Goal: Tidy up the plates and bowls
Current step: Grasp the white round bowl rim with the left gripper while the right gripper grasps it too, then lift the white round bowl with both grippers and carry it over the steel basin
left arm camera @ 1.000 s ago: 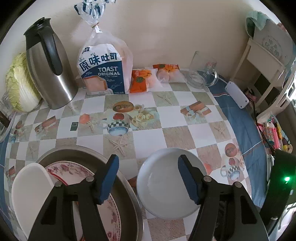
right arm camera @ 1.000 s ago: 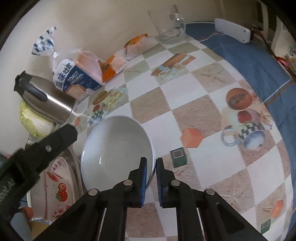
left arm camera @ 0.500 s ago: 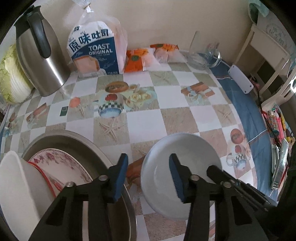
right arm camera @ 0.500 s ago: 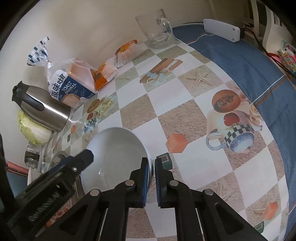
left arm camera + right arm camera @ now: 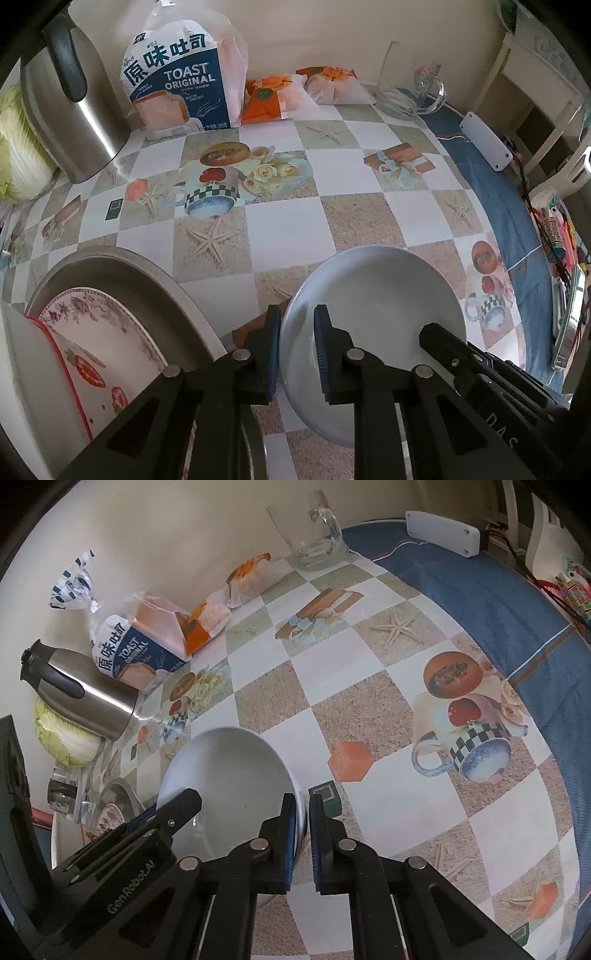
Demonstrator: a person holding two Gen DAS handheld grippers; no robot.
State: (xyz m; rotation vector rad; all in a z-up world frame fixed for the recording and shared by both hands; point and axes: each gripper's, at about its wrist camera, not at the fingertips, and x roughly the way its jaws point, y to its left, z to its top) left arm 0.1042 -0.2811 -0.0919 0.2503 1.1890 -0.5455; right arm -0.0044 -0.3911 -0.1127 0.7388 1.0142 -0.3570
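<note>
A plain white bowl [image 5: 380, 306] is held tilted above the checked tablecloth. My left gripper [image 5: 295, 354] is shut on the bowl's left rim. My right gripper [image 5: 302, 838] is shut on the bowl's [image 5: 232, 771] right rim, and its black arm [image 5: 480, 369] shows in the left wrist view. To the left a metal basin [image 5: 122, 269] holds a floral plate [image 5: 92, 332], a strawberry-patterned plate [image 5: 88, 373] and a white dish [image 5: 22, 387] standing on edge.
Along the back wall stand a steel kettle [image 5: 70, 103], a cabbage [image 5: 14, 155], a toast bag [image 5: 181, 77], orange snack packets [image 5: 273, 96] and a glass mug [image 5: 410, 81]. A white box [image 5: 484, 140] lies on the blue cloth at the right edge.
My left gripper moved right onto the bowl's left rim and closed on it. The right gripper kept its hold and the bowl rose and tilted.
</note>
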